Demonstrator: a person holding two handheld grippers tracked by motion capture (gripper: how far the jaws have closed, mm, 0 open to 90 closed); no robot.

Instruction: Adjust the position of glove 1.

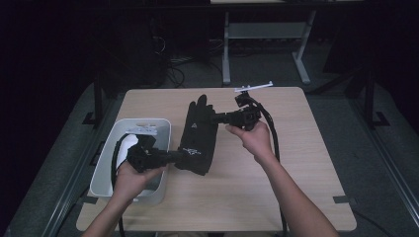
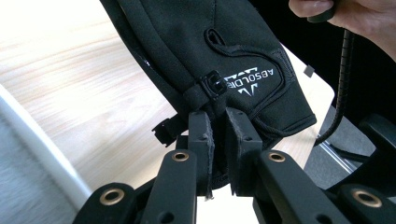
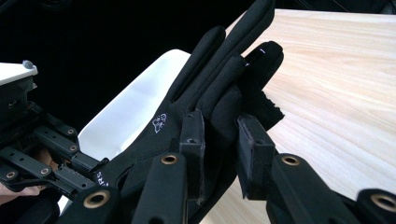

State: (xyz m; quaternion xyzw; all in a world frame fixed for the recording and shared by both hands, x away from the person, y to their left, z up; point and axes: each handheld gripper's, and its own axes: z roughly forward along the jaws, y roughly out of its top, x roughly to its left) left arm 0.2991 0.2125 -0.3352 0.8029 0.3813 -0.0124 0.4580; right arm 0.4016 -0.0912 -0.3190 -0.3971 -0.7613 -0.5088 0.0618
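A black glove with white lettering on its cuff hangs stretched between my two grippers over the wooden table. My left gripper is shut on the cuff end, near the small clip; in the left gripper view the jaws pinch the cuff's edge just under the logo of the glove. My right gripper is shut on the finger end. In the right gripper view, part of the glove sits between the pads of the gripper.
A white plastic bin stands at the table's left side, under my left hand; its rim shows in the right gripper view. Table legs and cables lie on the dark floor beyond the far edge. The right half of the table is bare wood.
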